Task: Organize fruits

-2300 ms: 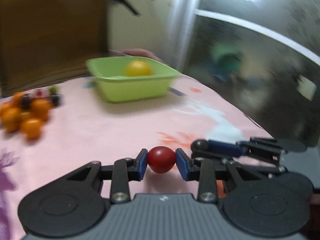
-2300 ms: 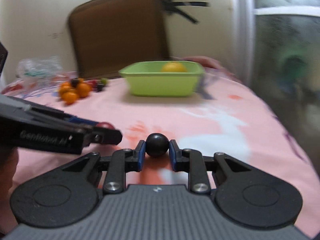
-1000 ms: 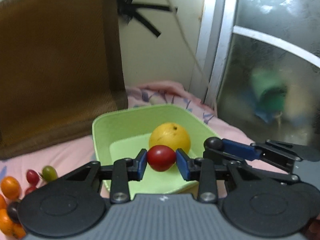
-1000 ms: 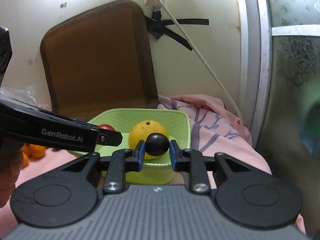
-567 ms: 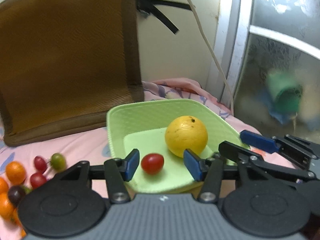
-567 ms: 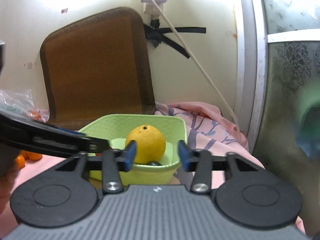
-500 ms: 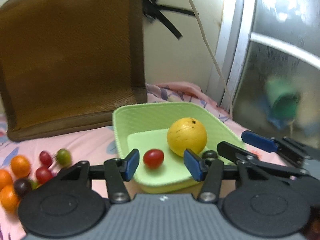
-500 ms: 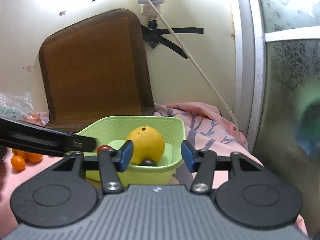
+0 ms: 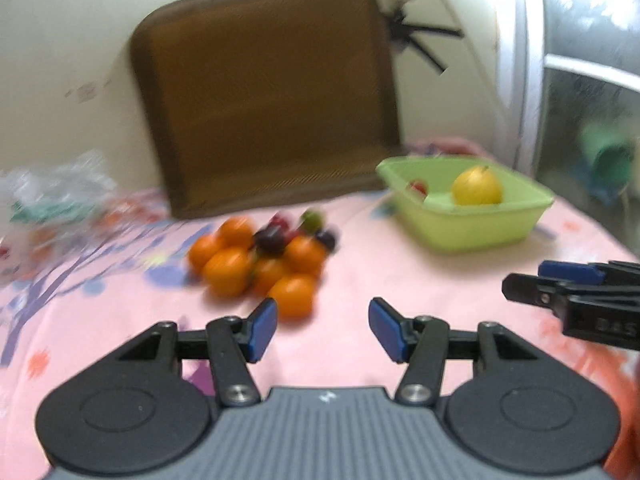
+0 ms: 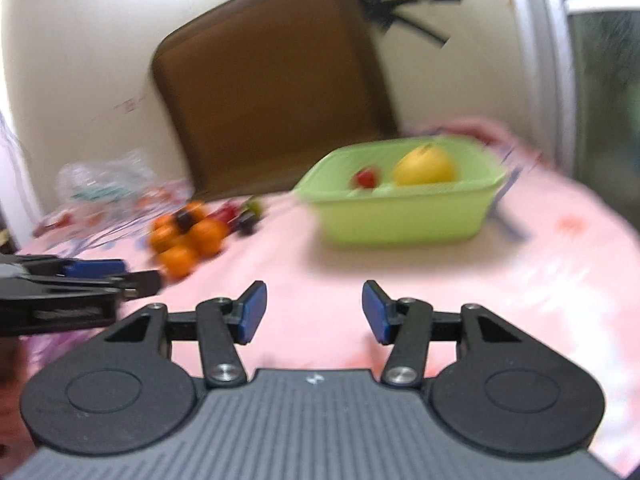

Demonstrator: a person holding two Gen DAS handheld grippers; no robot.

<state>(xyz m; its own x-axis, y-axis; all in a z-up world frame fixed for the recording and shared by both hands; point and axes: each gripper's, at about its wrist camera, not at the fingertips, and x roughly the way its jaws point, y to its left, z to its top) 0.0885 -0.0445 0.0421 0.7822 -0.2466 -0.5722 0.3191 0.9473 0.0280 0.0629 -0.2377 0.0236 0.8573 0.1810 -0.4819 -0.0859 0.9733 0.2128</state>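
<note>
A light green basket [image 9: 480,232] [image 10: 400,220] stands on the pink cloth and holds a yellow citrus fruit [image 9: 477,186] [image 10: 425,166] and a red cherry tomato [image 9: 418,188] [image 10: 366,178]. To its left lies a pile of small oranges [image 9: 256,264] [image 10: 188,236] with dark, red and green small fruits [image 9: 292,228] [image 10: 240,214] behind it. My left gripper [image 9: 322,328] is open and empty just in front of the pile. My right gripper [image 10: 314,310] is open and empty, short of the basket. Each gripper shows side-on in the other's view.
A brown woven cushion [image 9: 264,92] leans on the wall behind the fruit. Crumpled clear plastic [image 9: 60,196] [image 10: 108,184] lies at the far left. A window frame [image 9: 524,80] and a cable taped to the wall [image 9: 416,36] are at the right. The pink cloth [image 10: 520,280] runs to the right edge.
Both grippers have opened and let go of the red tomato and the dark fruit in the basket, then drawn back and left; the left one now faces the orange pile.
</note>
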